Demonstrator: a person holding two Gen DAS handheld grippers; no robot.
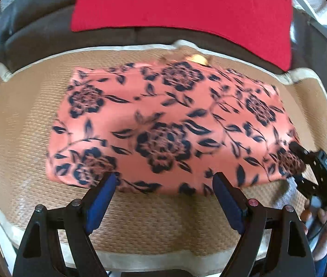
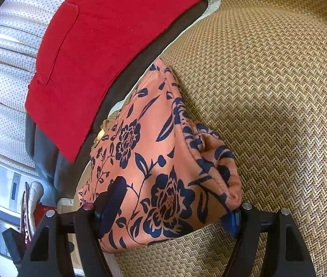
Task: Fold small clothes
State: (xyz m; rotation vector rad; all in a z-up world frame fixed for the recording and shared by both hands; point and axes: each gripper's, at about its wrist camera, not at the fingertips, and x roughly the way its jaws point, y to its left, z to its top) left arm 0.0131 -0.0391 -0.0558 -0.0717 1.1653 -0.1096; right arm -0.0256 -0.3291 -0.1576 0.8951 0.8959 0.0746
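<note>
Coral floral garment lying folded on the woven mat

It's salmon-pink with dark navy roses and leaves, a rough rectangle just in front of the red cushion. Left gripper hangs spread wide over its near edge, gripping nothing. Right gripper straddles the bunched corner; can't tell if it's pinching.

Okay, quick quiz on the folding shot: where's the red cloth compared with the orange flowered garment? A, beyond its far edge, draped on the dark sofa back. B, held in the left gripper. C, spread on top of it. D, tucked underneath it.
A: the red cloth hangs on the dark sofa back, beyond the far edge of the orange flowered garment, which lies on the woven mat.
</note>
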